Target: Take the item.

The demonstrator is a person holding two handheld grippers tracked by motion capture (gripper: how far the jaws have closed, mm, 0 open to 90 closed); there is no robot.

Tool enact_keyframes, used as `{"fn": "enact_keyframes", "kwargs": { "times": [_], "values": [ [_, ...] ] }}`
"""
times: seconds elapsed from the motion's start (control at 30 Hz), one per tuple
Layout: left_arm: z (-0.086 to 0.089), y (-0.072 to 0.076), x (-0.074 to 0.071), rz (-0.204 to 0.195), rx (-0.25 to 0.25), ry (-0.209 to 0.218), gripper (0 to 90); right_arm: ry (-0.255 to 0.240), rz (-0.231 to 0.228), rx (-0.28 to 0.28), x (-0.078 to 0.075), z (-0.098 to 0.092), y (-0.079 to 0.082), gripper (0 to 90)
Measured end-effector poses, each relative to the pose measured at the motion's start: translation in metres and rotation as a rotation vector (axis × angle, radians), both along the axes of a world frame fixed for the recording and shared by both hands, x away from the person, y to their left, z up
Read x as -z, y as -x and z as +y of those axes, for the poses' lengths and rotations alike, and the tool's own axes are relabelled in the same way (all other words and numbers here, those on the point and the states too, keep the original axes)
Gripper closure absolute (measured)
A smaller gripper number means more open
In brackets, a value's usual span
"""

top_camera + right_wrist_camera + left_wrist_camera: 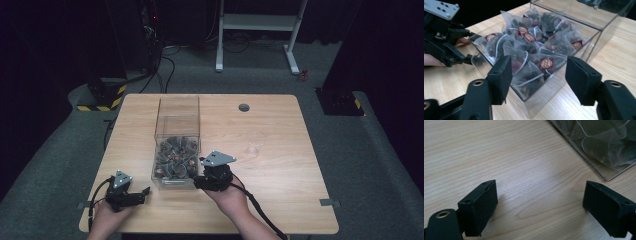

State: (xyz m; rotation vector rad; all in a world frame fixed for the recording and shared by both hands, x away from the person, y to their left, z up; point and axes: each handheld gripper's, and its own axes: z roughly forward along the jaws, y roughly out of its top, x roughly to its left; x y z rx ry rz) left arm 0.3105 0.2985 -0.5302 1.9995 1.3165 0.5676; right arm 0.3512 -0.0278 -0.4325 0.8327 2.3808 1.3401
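Observation:
A clear plastic box (pixel 178 116) stands on the wooden table (pixel 270 150), its near half heaped with pyramid tea bags (pixel 175 156) that have red-and-gold tags. My right gripper (pixel 199 179) sits at the box's near right corner. In the right gripper view its jaws (pixel 537 72) stand open on either side of that corner of the box (pixel 584 37), facing the tea bags (pixel 534 50), with no pad pressing. My left gripper (pixel 144 192) rests low at the near left, open over bare wood (pixel 540 192). The box corner (pixel 599 167) lies beyond it.
A round cable hole (pixel 244 107) lies at the table's far middle. Bare wood spreads right of the box and along the front edge. Beyond the table stand a white desk frame (pixel 260 22) and a hazard-striped base (pixel 102 102) on the grey floor.

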Motion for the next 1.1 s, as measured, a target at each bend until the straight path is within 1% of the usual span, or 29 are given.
{"fn": "enact_keyframes", "kwargs": {
  "times": [0.2,0.57,0.67,0.87,0.93,1.03,1.1],
  "values": [
    [0.000,0.000,0.000,0.000,0.000,0.000,12.8,-0.004,0.009,-0.021,0.000,0.009,0.000,43.4],
    [0.000,0.000,0.000,-0.001,-0.001,0.000,12.8,-0.006,0.030,-0.039,0.001,0.018,0.001,46.3],
    [0.000,0.000,0.000,-0.001,-0.001,0.001,12.8,0.003,0.024,-0.046,0.001,0.022,0.001,47.4],
    [0.000,0.000,0.000,0.000,0.000,0.000,12.7,0.021,0.011,-0.065,0.003,0.030,0.002,52.8],
    [0.000,0.000,0.000,0.000,0.000,0.000,12.7,0.024,0.020,-0.068,0.005,0.032,0.002,54.5],
    [0.000,0.000,0.000,-0.001,-0.001,0.001,12.7,0.037,0.011,-0.071,0.007,0.034,0.002,57.9],
    [0.000,0.000,0.000,-0.001,-0.001,0.001,12.7,0.043,0.011,-0.075,0.009,0.036,0.002,61.9]
  ]
}}
